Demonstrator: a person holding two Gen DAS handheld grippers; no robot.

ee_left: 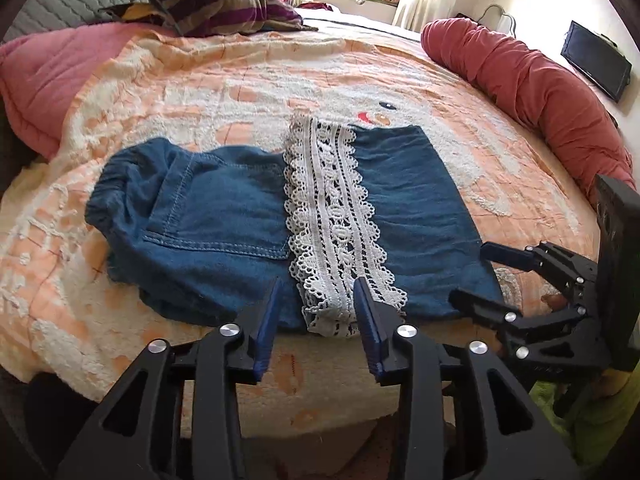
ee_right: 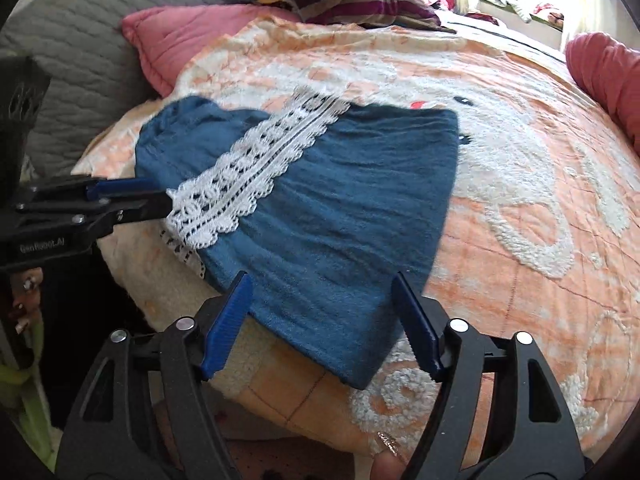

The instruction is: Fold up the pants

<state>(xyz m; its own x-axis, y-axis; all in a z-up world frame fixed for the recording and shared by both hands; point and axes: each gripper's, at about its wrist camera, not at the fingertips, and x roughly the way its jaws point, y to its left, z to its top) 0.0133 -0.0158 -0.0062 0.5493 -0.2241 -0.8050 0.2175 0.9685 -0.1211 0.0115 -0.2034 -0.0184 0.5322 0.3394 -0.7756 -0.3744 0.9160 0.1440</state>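
While both my left claw (ee_left: 316,300) and right claw (ee_right: 322,300) hover spread at frame bottom, the pants (ee_left: 400,208) lie folded once; another fold remains.

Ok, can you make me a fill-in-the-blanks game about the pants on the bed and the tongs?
1. The lace strip running across the blue pants is ____ in colour.
2. Both the left tongs and the right tongs have their jaws ____.
3. The pants lie on an orange and white ____.
4. The pillow at the far side of the bed has a ____ pattern.

Missing words: white; open; blanket; striped
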